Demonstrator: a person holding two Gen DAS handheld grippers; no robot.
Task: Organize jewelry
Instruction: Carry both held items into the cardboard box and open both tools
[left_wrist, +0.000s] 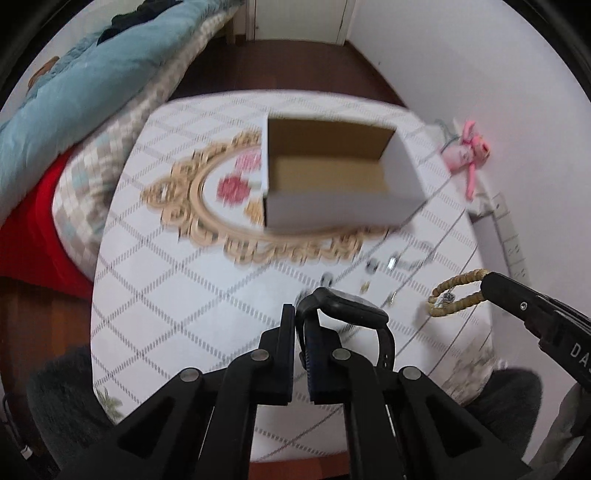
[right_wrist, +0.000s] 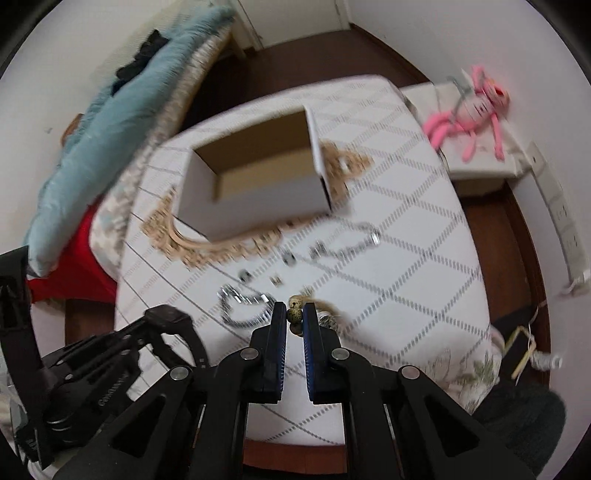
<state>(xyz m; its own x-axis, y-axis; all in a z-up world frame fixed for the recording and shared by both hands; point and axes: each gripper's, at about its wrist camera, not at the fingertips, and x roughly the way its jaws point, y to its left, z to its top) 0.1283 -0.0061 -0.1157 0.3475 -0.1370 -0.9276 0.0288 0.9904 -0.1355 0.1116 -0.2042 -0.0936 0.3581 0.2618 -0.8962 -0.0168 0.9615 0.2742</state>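
An open white cardboard box (left_wrist: 332, 173) with a brown inside stands on the table, also in the right wrist view (right_wrist: 255, 177). My left gripper (left_wrist: 301, 321) is shut on the strap of a black watch (left_wrist: 347, 306), held above the table; the watch also shows in the right wrist view (right_wrist: 170, 319). My right gripper (right_wrist: 294, 314) is shut on a tan beaded bracelet (right_wrist: 295, 312), which hangs as a loop in the left wrist view (left_wrist: 456, 293). Small silver pieces (right_wrist: 332, 247) and a silver chain (right_wrist: 240, 306) lie on the cloth in front of the box.
The table has a white cloth with grey diamond lines (left_wrist: 166, 277) and a gold ornate oval print (left_wrist: 199, 206). A bed with a blue quilt (left_wrist: 74, 85) lies at the left. A pink plush toy (right_wrist: 469, 110) lies on a white cabinet at the right.
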